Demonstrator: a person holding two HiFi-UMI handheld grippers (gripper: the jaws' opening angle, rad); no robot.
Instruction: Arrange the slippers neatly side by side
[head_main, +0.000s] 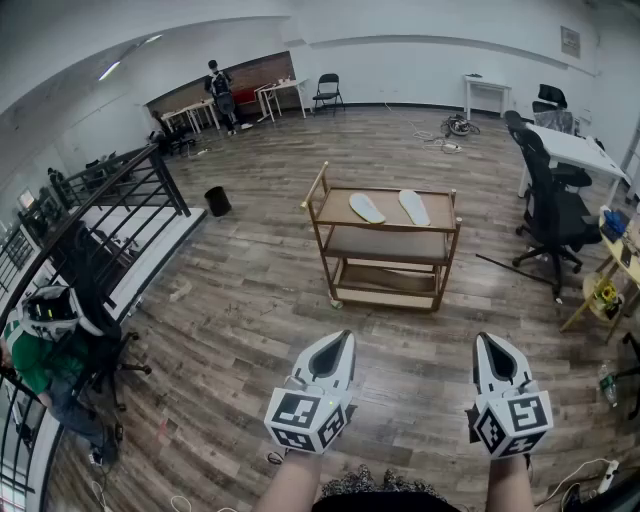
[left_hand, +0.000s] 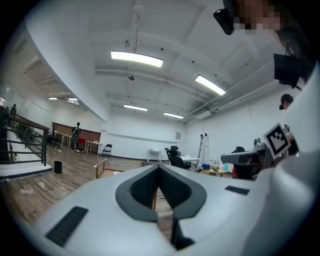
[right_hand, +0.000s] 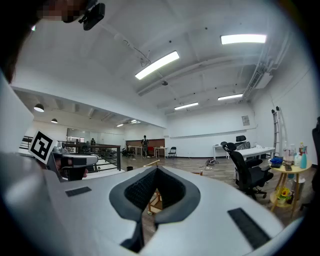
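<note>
Two pale slippers lie soles up on the top shelf of a wooden cart (head_main: 385, 233) in the middle of the room. The left slipper (head_main: 367, 208) and the right slipper (head_main: 414, 207) sit apart, each angled slightly. My left gripper (head_main: 346, 336) and right gripper (head_main: 484, 338) are held level at the bottom of the head view, well short of the cart. Both point toward it. In the left gripper view the left gripper (left_hand: 159, 166) has its jaws together with nothing between them. The right gripper (right_hand: 156, 169) is likewise shut and empty.
A black office chair (head_main: 548, 205) and a white desk (head_main: 575, 150) stand right of the cart. A black railing (head_main: 110, 215) runs along the left, with a seated person in green (head_main: 40, 360) behind it. A black bin (head_main: 217, 201) stands on the floor at the left.
</note>
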